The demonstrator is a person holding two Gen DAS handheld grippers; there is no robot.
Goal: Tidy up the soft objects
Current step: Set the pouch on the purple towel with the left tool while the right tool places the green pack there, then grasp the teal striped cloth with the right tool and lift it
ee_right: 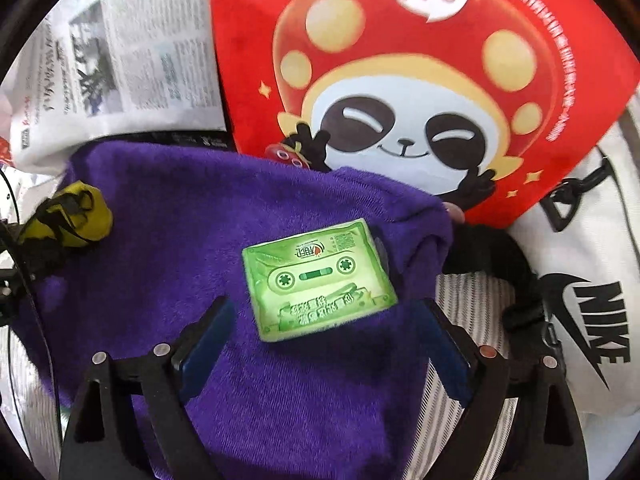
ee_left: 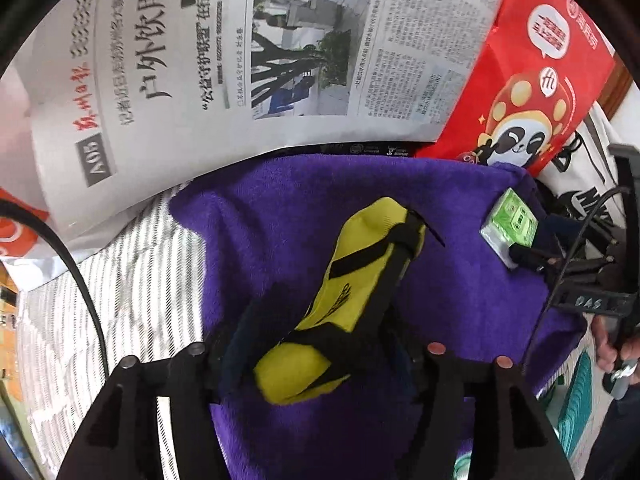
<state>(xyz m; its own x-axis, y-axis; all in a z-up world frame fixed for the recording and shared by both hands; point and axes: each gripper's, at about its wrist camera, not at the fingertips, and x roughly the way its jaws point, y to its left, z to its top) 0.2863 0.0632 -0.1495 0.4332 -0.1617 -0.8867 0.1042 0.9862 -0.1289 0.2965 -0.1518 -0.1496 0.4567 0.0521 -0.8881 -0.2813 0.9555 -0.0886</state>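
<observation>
The left gripper (ee_left: 316, 344) stands loose around the yellow sock (ee_left: 352, 284), the right gripper (ee_right: 320, 320) open before the tissue pack (ee_right: 318, 280), both items seemingly already placed on the purple towel (ee_right: 200, 208)

A printed newspaper (ee_left: 240, 52) lies at the back, next to a red bag (ee_right: 420, 80) with a cartoon panda. A white Nike bag (ee_right: 592, 280) sits to the right on striped white fabric (ee_left: 120, 300).
</observation>
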